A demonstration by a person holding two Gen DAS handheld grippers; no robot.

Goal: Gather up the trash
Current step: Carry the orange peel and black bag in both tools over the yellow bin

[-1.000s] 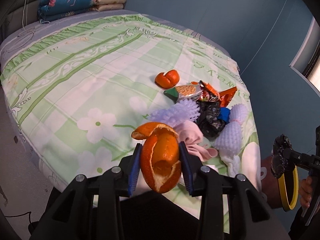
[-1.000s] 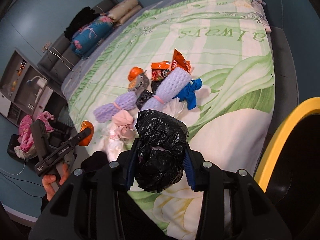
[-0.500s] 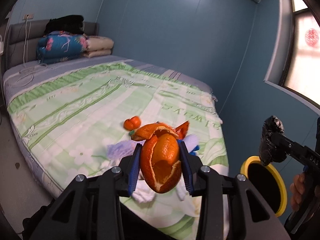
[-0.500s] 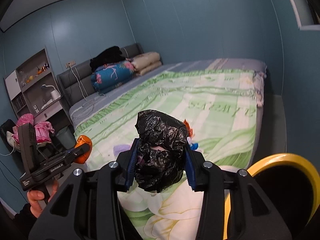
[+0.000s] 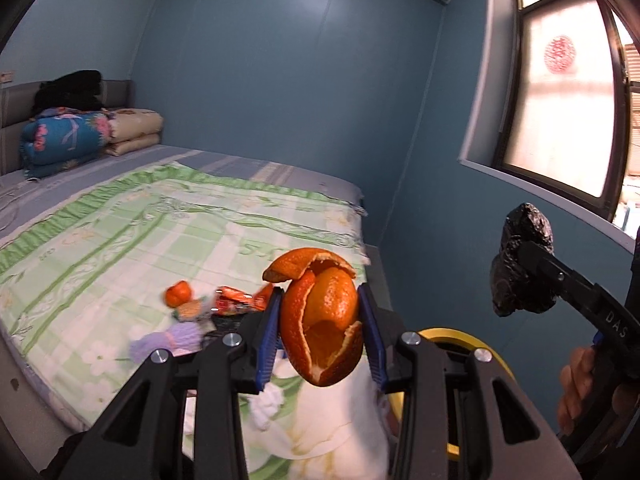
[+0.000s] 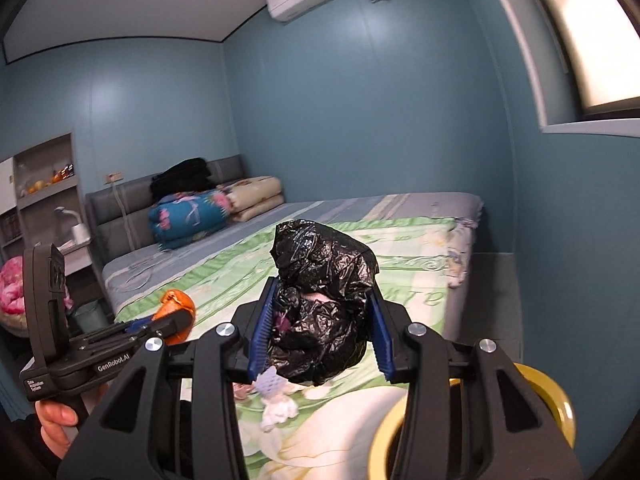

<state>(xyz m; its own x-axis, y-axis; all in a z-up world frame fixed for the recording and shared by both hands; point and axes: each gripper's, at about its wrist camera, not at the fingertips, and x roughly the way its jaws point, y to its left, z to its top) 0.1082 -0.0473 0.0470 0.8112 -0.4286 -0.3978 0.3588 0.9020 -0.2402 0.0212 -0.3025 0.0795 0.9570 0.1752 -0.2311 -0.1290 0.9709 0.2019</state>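
Orange peel [image 5: 322,320] curled, torn | black bag [image 6: 320,304] crumpled, maybe stuffed

Orange peel [image 5: 322,322] — black bag [image 6: 320,304] (both aloft)

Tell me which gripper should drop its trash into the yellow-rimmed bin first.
Right, probably. The right gripper, shut on the black plastic bag, has the yellow-rimmed bin just below it. The left gripper, holding the orange peel, sits further toward the bed.
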